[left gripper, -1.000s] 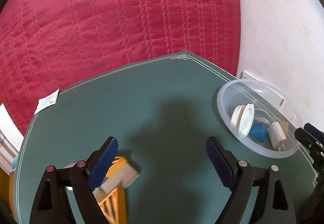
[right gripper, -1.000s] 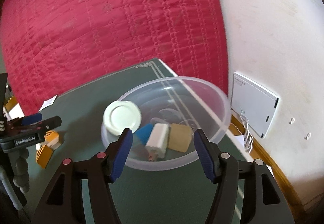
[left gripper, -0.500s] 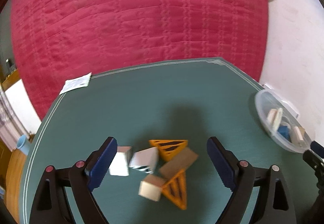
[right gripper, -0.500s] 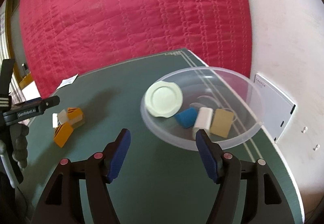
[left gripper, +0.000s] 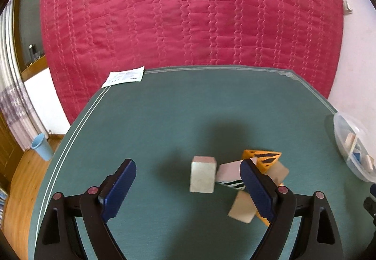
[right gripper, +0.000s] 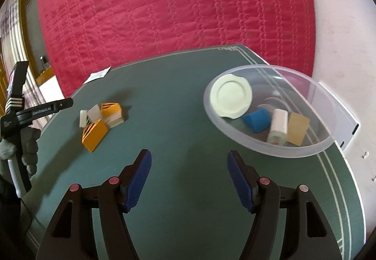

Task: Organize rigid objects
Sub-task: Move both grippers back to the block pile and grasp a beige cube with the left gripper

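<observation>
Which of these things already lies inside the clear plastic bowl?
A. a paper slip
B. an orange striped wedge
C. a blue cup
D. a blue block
D: the blue block lies in the clear bowl, between the pale round lid and a white piece.

In the left wrist view the bowl (left gripper: 352, 142) is cut off by the right edge, its contents too small to tell. One finger (left gripper: 256, 192) hides part of the blurred blocks (left gripper: 235, 175). The leaflet (left gripper: 124, 76) print is unreadable.
</observation>
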Available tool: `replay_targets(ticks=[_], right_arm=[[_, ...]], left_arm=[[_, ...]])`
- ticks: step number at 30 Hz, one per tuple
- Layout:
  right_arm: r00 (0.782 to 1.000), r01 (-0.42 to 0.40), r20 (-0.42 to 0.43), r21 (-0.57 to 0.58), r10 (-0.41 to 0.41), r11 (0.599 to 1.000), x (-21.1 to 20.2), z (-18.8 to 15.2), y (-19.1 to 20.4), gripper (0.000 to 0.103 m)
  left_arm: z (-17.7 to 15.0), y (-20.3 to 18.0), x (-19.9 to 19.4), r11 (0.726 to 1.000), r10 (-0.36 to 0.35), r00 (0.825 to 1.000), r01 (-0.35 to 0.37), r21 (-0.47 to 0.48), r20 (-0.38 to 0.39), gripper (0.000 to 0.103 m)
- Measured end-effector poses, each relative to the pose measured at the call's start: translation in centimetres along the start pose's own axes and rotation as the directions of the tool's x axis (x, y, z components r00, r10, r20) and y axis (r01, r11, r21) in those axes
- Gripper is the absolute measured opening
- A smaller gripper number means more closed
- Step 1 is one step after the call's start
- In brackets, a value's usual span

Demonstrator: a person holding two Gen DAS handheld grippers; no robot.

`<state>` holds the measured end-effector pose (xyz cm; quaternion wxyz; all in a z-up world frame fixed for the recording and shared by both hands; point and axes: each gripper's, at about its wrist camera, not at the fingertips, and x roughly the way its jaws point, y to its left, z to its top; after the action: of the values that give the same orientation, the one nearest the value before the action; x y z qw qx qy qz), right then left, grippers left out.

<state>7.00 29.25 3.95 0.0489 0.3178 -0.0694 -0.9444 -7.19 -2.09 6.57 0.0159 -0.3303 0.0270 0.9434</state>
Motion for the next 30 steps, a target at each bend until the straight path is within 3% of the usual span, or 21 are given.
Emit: replay_targets(ticks=[11,22,30], right_arm=[[1.000,-0.016,-0.018,-0.006,0.016,1.000,0.4,0.0,0.6,0.068],[1.000,-0.022,-0.021,-0.010,0.022,1.000,0.5,-0.1,0.7,0.068],[0.999,-0.030,-0.031,-0.013,0.030,0.999,0.5,-0.2,1.2,0.068]], left_arm=[[-2.1,-0.2,1.9,0.999,0.016,0.997,-0.013,0.040,-0.073,0.093],[-1.0,-0.5,4.1,0.998,0.021,0.993,-0.014,0.055,-0.118,0.092],[0.0,-0.6,5.5,0.999,-0.024,0.988,0.030,0.037,-0.150,0.064]])
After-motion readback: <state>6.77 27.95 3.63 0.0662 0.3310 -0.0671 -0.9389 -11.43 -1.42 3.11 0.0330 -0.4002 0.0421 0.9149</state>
